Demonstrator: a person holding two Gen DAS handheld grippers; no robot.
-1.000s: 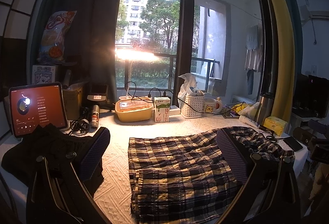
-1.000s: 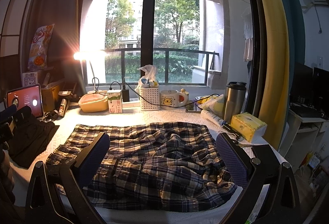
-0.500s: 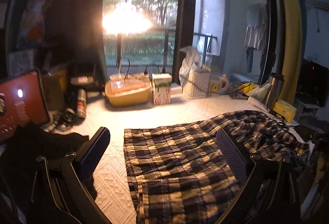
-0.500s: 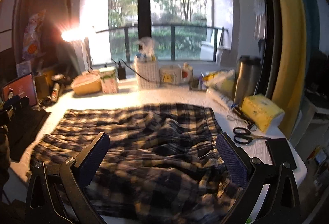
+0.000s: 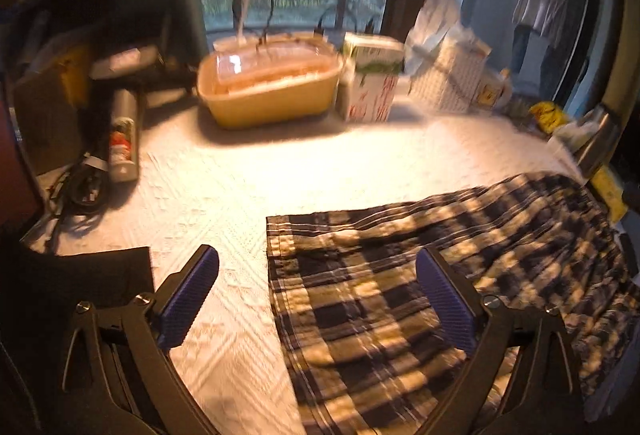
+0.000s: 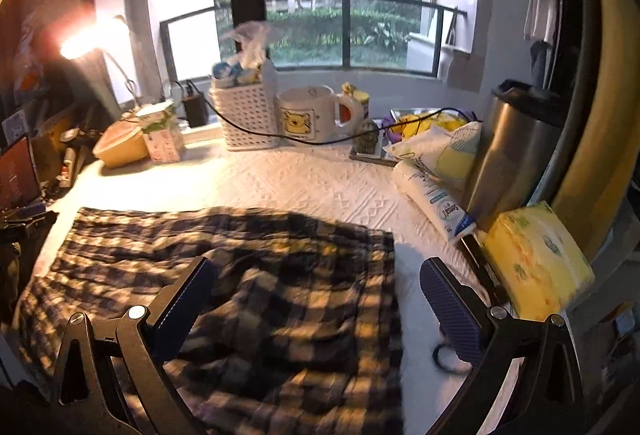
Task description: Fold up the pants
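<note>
Tongs [image 5: 316,299] agape; tub [image 5: 268,91] beyond pants [image 5: 400,295].

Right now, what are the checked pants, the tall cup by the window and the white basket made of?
The pants look like soft woven cotton: matte plaid that creases. The tall cup looks like brushed steel, with a dull grey shine and a dark lid. The white basket seems moulded plastic, judging by its even grid of small holes.

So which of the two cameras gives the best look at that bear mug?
The right wrist view. There the white mug stands sharp and unobstructed beside the white basket, bear picture facing the camera. In the left wrist view only a blurred sliver of it peeks out behind the basket.
</note>
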